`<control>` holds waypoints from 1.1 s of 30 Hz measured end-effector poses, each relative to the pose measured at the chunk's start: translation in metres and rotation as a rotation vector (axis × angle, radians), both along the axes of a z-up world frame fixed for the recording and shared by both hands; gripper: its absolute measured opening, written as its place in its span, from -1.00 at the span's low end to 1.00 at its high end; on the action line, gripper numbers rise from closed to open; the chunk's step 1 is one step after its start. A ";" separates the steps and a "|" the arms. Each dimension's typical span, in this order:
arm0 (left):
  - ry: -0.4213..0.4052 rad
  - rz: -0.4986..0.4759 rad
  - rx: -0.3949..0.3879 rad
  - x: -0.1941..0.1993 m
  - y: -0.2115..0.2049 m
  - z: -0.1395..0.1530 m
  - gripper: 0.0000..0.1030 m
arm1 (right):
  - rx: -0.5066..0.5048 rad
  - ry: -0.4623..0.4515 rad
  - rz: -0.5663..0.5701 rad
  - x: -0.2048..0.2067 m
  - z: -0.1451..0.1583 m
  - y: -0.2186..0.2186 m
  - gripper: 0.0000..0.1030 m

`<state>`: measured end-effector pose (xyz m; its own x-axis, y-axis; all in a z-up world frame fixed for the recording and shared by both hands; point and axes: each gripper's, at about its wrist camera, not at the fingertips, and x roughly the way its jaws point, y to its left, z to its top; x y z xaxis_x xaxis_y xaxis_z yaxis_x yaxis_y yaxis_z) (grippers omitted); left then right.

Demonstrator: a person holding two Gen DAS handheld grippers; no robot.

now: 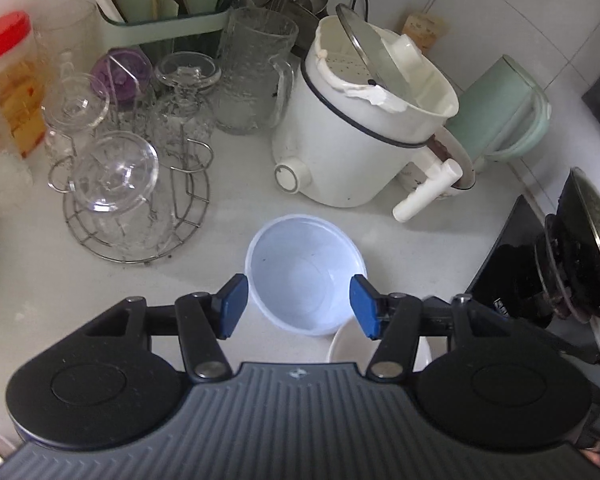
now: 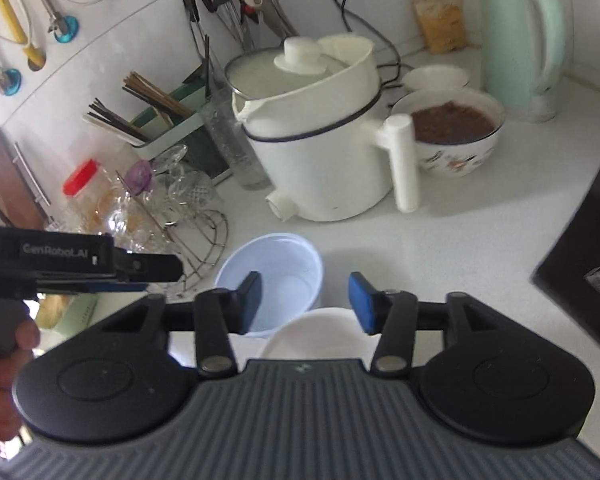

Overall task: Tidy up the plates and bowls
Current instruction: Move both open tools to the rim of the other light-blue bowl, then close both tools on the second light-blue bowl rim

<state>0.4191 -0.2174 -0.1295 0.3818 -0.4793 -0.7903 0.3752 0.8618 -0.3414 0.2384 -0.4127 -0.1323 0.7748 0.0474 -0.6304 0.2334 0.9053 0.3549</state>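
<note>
Two bowls are sitting on the white counter [image 1: 40, 280] in front of you: a pale blue bowl [image 1: 304, 276] standing upright and empty, and a white bowl [image 2: 320, 332] just beside it on your near side, its rim showing under the edge of each gripper body.

Your left gripper [image 1: 296, 306] is hanging over the blue bowl with its blue pads spread to either side of the rim, pressing on nothing. Your right gripper [image 2: 304, 300] is hovering above the gap where the two bowls meet, jaws likewise apart and holding nothing. Whether the two rims are touching cannot be told.

Room is tightening behind the blue bowl, where a white electric pot [image 1: 364, 136] is standing with its knob and handle pointing your way. To the left, a wire glass rack [image 1: 136, 216] is crowding near the blue bowl. A black stovetop edge [image 1: 512, 264] is bounding the right. In the right wrist view, bare counter is lying open to the right of the bowls, and a patterned bowl of brown food [image 2: 452, 132] is sitting well behind beside a green kettle [image 2: 520, 40].
</note>
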 end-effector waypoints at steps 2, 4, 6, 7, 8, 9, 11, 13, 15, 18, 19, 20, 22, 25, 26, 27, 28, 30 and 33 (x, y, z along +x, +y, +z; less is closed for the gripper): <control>0.005 -0.004 0.013 0.004 -0.003 -0.007 0.20 | 0.011 0.013 -0.011 0.008 -0.007 0.000 0.11; 0.029 0.000 0.010 0.010 -0.004 -0.015 0.20 | 0.018 0.033 -0.017 0.017 -0.014 0.001 0.10; 0.076 0.008 -0.007 0.018 -0.004 -0.025 0.20 | 0.035 0.047 -0.026 0.026 -0.020 0.001 0.10; 0.098 0.012 -0.009 0.022 -0.004 -0.030 0.20 | 0.051 0.056 -0.031 0.031 -0.023 0.000 0.10; 0.116 0.015 0.003 0.026 -0.005 -0.035 0.18 | 0.065 0.069 -0.037 0.035 -0.026 -0.002 0.10; 0.124 0.018 0.013 0.029 -0.006 -0.038 0.18 | 0.074 0.075 -0.043 0.039 -0.029 -0.002 0.10; 0.126 0.013 0.019 0.033 -0.011 -0.044 0.18 | 0.080 0.089 -0.051 0.045 -0.034 -0.003 0.02; 0.143 0.009 0.029 0.037 -0.014 -0.052 0.17 | 0.084 0.096 -0.055 0.051 -0.039 -0.004 -0.08; 0.157 -0.001 0.040 0.042 -0.018 -0.060 0.14 | 0.133 0.107 -0.084 0.058 -0.046 -0.010 -0.23; 0.169 -0.003 0.048 0.048 -0.019 -0.069 0.07 | 0.170 0.133 -0.097 0.066 -0.056 -0.013 -0.30; 0.177 -0.003 0.048 0.050 -0.019 -0.072 0.03 | 0.168 0.136 -0.095 0.067 -0.058 -0.012 -0.31; 0.188 -0.002 0.041 0.052 -0.018 -0.076 -0.04 | 0.162 0.141 -0.092 0.069 -0.060 -0.011 -0.31; 0.204 -0.002 0.029 0.057 -0.016 -0.083 -0.12 | 0.152 0.149 -0.084 0.073 -0.063 -0.009 -0.43; 0.212 -0.005 0.026 0.059 -0.016 -0.089 -0.36 | 0.146 0.158 -0.080 0.078 -0.066 -0.004 -0.55; 0.211 0.004 0.023 0.060 -0.014 -0.090 -0.43 | 0.141 0.170 -0.086 0.078 -0.066 -0.002 -0.61; 0.208 0.013 0.025 0.060 -0.013 -0.091 -0.47 | 0.131 0.175 -0.091 0.078 -0.064 -0.001 -0.62; 0.204 0.015 0.019 0.059 -0.013 -0.091 -0.52 | 0.121 0.166 -0.087 0.077 -0.063 0.001 -0.62; 0.202 0.021 0.013 0.058 -0.010 -0.092 -0.57 | 0.121 0.174 -0.089 0.078 -0.065 0.002 -0.66; 0.196 0.024 0.014 0.057 -0.007 -0.091 -0.70 | 0.132 0.178 -0.102 0.077 -0.068 0.001 -0.73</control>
<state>0.4765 -0.2244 -0.2208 0.2310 -0.4599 -0.8574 0.2818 0.8751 -0.3935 0.3152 -0.4116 -0.2004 0.6572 0.0659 -0.7508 0.3906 0.8222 0.4141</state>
